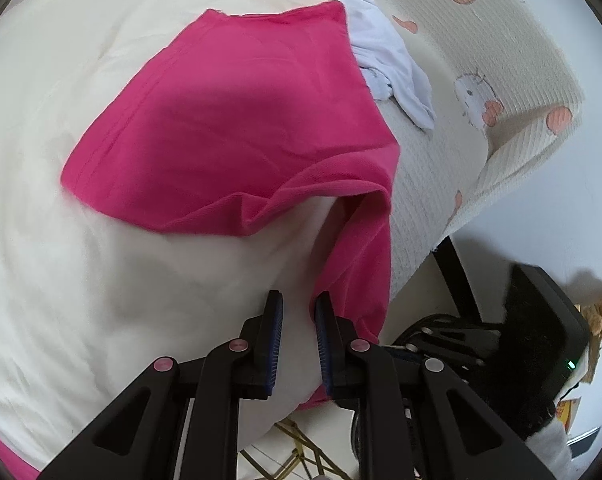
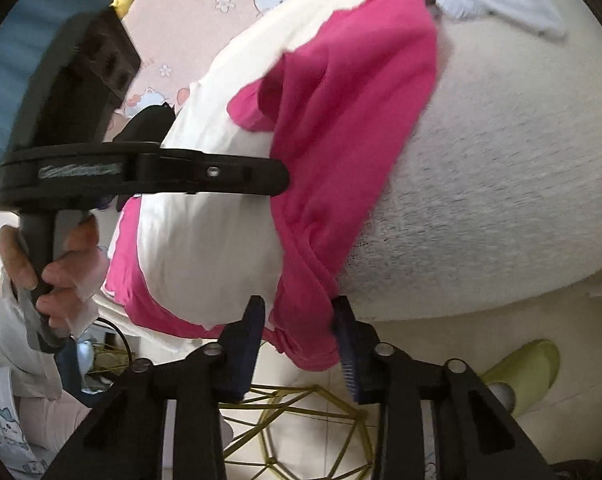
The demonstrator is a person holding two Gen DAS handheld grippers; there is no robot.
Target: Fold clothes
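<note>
Right gripper is straddling the hanging hem of the bright pink cotton shirt — jaws parted, not clamping — garment running toward upper frame.

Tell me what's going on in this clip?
A person is folding a pink shirt on a bed covered by a cream blanket. The left tongs stand narrow with only blanket showing between them, the shirt's hanging edge against the outer side of one finger. The right tongs are open around the shirt's dangling corner, pads not pressing it. A white garment lies bunched beyond, unfolded.
</note>
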